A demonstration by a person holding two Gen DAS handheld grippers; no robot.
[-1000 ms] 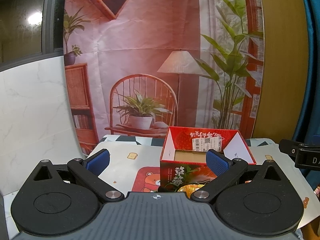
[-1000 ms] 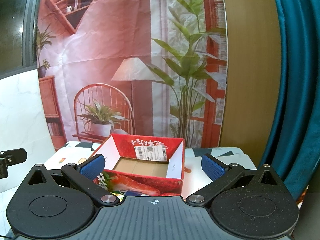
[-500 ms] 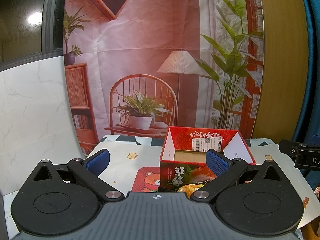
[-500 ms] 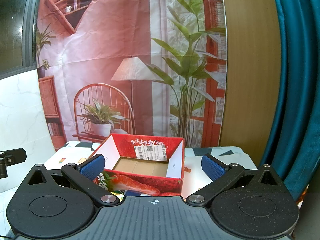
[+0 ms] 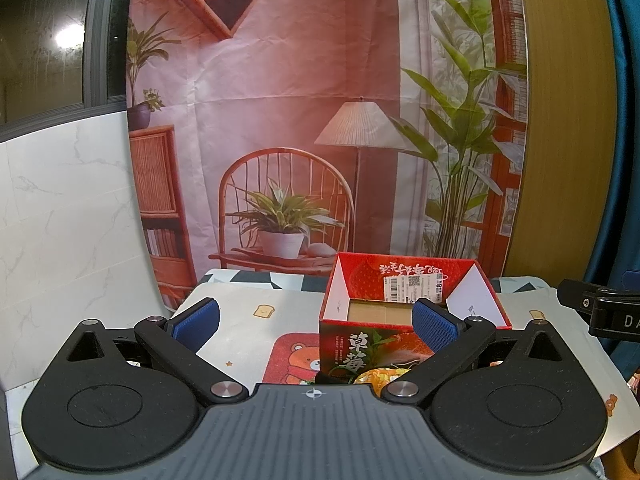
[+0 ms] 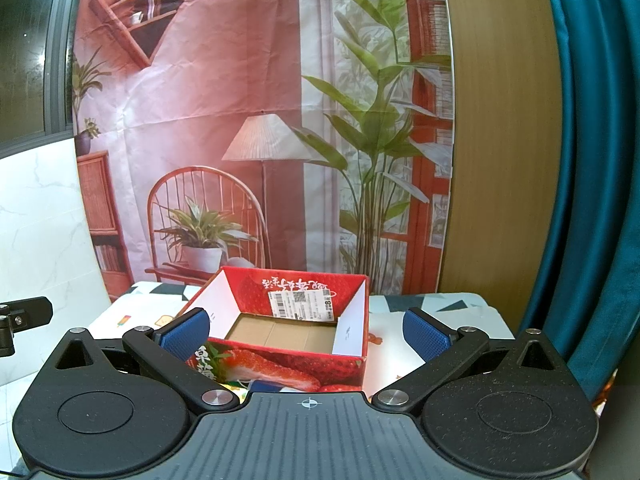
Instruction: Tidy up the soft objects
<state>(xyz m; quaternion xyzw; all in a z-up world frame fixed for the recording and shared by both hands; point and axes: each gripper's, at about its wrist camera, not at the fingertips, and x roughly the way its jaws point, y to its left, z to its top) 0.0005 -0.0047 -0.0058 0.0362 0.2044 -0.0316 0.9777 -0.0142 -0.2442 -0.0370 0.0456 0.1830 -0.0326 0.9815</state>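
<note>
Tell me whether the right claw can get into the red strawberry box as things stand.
Probably yes. The red strawberry box stands open-topped directly ahead of the right claw, whose jaws are wide apart and hold nothing. Only the box's near wall lies between, so it would need to go over it.

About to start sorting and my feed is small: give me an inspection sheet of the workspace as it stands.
Surface: table under a cartoon bear-and-toast print cloth.
Job's things: open red strawberry box, bare cardboard floor showing, nothing seen inside; a yellow-orange soft item lies against the box's near side, mostly hidden by the gripper body.
Clutter: nothing seen.
Grippers: left gripper open, holding nothing; right gripper open, holding nothing.
Cables: nothing seen.
Surroundings: printed room backdrop, marble-look wall panel, teal curtain.
</note>
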